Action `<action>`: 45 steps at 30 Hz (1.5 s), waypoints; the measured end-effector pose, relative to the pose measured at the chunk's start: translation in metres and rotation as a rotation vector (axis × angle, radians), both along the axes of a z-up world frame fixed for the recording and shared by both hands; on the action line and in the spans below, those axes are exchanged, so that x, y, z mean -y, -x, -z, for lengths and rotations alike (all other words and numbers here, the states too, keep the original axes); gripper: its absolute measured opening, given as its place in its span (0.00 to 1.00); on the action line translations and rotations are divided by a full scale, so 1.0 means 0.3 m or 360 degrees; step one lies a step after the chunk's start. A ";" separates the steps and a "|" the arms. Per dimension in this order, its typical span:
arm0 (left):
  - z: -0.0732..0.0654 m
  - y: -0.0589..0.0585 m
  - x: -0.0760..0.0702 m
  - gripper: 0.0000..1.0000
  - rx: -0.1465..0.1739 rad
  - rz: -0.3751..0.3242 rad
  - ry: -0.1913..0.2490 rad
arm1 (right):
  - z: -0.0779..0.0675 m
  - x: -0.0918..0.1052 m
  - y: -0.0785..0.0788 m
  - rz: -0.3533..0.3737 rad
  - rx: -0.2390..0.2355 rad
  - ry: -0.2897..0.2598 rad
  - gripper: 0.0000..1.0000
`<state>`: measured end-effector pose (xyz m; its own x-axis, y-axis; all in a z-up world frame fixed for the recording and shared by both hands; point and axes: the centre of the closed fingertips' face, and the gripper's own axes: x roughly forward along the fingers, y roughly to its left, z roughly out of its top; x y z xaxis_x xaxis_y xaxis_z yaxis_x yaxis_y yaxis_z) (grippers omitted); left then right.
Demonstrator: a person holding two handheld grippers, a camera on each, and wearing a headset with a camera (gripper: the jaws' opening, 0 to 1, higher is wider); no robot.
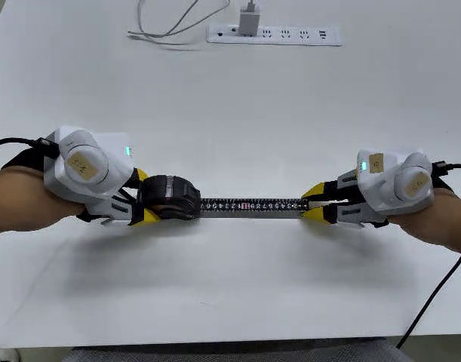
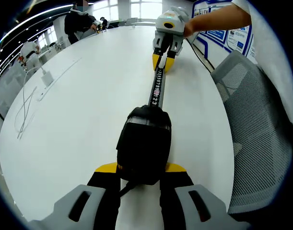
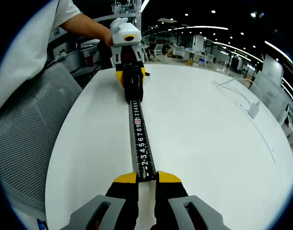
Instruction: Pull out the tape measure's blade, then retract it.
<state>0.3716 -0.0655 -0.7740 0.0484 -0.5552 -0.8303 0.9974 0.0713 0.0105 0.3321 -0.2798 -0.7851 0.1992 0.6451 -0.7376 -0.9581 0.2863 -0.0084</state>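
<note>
Case (image 1: 168,197) of the tape measure sits on the white table (image 1: 230,98), toward the person's left, clamped across its sides by the left gripper (image 1: 145,196); the yellow jaw tips bracket its rear half, seen close up in the left gripper view. Blade (image 1: 253,205) is out part way, lying flat and low over the table and running straight from the case mouth rightward to the right gripper (image 1: 313,203). That gripper's jaws are pinched on the blade's free end, numerals face up in the right gripper view. The two grippers face each other, well apart, and the blade's long axis lies along the line joining them, so the case is dead ahead of the right jaws. Judgement: extension is partly done and retraction is not yet begun. Either way the right gripper is the one to travel, and it must keep to that axis; any sideways drift would likely kink or twist the blade. Power strip (image 1: 274,34) at the far edge, clear of the work.
</note>
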 end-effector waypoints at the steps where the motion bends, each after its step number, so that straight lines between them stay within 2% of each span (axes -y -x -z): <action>1: 0.000 0.000 0.000 0.26 -0.0001 0.0002 0.0000 | 0.000 0.006 0.001 0.0002 0.0001 0.0006 0.08; 30: -0.002 0.000 0.001 0.26 -0.0001 -0.0008 -0.0006 | -0.001 0.123 0.010 0.0024 -0.0001 0.0092 0.08; 33: -0.002 0.000 0.002 0.26 -0.0001 -0.0010 -0.0006 | 0.003 0.138 0.011 0.0012 0.0001 0.0125 0.08; 45: -0.003 0.001 0.002 0.27 -0.0006 -0.0004 -0.0005 | 0.006 0.183 0.021 0.0026 -0.0025 0.0161 0.08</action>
